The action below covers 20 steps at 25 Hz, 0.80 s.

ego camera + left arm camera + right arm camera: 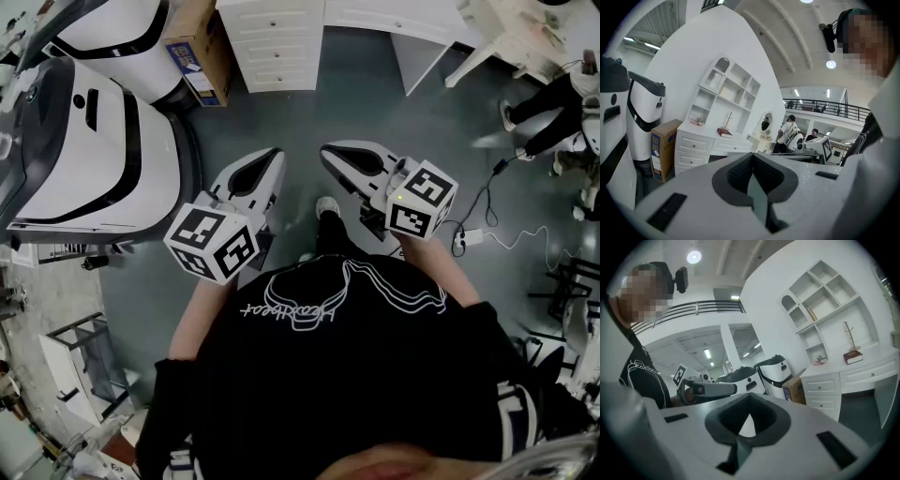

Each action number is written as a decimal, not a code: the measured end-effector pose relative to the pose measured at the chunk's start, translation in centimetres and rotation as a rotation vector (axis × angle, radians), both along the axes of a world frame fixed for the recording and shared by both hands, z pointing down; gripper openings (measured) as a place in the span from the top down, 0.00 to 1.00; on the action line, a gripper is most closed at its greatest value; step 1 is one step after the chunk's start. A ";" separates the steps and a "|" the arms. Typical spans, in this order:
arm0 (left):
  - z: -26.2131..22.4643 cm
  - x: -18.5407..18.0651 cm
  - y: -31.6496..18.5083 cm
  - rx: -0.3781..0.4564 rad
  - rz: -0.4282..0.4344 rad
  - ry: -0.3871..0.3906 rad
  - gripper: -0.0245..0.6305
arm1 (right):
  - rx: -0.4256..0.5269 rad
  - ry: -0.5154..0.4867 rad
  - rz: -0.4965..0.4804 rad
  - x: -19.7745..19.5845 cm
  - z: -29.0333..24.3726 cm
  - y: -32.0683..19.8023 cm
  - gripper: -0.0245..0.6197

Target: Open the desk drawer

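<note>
You are standing well apart from the white desk drawers [278,47], holding the left tongs [275,155] and right tongs [328,152] pressed together, pinching nothing. Every drawer is sitting closed, so the opening is not yet begun.

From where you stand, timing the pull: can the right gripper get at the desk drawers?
Probably not yet: a stretch of floor separates the right gripper from the drawers, though nothing blocks the way.
</note>
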<state>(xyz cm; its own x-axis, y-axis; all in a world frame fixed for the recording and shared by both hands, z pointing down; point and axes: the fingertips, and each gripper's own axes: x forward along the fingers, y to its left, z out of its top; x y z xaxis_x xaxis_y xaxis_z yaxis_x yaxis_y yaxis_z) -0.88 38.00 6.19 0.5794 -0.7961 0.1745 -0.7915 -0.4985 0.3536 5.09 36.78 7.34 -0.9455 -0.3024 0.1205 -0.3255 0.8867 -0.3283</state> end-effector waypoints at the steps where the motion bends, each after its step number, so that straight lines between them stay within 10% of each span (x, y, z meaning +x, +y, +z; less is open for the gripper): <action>1: 0.1 0.1 -0.2 0.006 0.005 -0.007 0.96 | -0.003 -0.001 0.000 0.0 0.1 -0.2 0.95; 20: 3.6 2.9 -9.7 -0.094 0.030 0.026 0.96 | -0.117 0.001 0.020 2.0 3.5 -10.1 0.95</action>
